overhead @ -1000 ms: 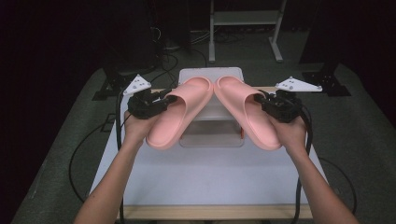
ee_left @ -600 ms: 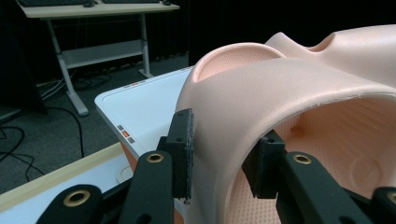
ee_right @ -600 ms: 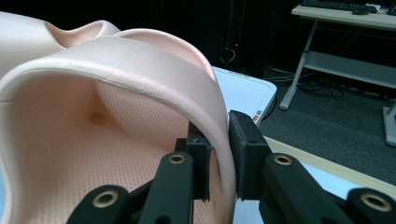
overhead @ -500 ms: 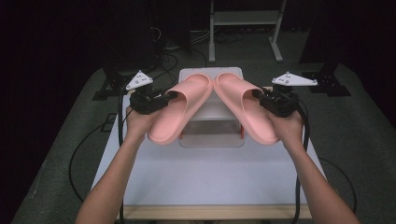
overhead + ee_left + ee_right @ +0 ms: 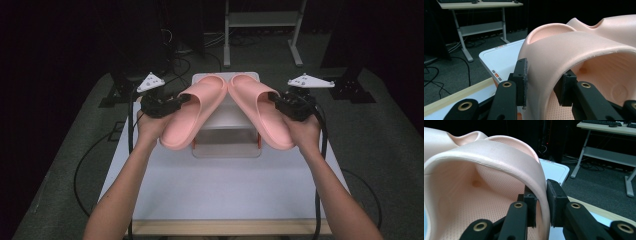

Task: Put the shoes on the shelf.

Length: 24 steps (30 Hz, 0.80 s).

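Two pink slide sandals are held up above the table. My left gripper is shut on the strap edge of the left sandal; in the left gripper view its pads pinch the strap. My right gripper is shut on the strap edge of the right sandal; in the right gripper view the strap wall sits clamped between the pads. The sandals' toe ends nearly meet at the far side, heels spread toward the person.
A white box with a lid and orange latches stands on the white table under the sandals. A desk frame stands beyond the table. Cables trail off the left side onto dark carpet.
Both hands with their sandals have shifted slightly away from the person and a little upward in the picture. Both grips are unchanged.
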{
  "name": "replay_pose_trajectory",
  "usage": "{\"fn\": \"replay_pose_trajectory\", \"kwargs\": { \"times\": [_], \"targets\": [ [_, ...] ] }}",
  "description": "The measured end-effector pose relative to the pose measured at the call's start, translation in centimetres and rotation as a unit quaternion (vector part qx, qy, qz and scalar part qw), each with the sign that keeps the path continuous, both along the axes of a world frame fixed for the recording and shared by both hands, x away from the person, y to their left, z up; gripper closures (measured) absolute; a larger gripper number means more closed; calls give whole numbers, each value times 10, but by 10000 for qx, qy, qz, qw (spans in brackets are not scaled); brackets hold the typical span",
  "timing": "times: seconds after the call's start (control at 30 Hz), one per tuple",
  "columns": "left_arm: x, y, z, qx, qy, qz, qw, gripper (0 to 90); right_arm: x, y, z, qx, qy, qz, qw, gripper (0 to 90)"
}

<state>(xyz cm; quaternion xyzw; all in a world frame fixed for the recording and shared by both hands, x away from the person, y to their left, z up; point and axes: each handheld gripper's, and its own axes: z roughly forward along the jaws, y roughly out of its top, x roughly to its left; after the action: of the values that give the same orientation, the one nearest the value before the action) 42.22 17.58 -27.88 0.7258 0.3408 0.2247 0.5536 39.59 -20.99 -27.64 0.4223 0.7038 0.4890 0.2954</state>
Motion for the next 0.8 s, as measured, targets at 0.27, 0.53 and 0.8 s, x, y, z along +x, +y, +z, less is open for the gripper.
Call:
{"fn": "replay_pose_trajectory", "kwargs": {
  "times": [0.27, 0.53, 0.8],
  "targets": [
    [9, 0, -1, -19, 63, 63, 10000, 664, 10, 4, 0, -30, 14, -59, 10000, 780],
    [18, -3, -1, 6, 110, 85, 9999, 663, 18, 5, 0, -22, 46, -128, 9999, 777],
    [29, -6, 0, 8, 165, 139, 9998, 661, 28, 6, 2, -8, 110, -219, 9997, 772]
  ]
}}
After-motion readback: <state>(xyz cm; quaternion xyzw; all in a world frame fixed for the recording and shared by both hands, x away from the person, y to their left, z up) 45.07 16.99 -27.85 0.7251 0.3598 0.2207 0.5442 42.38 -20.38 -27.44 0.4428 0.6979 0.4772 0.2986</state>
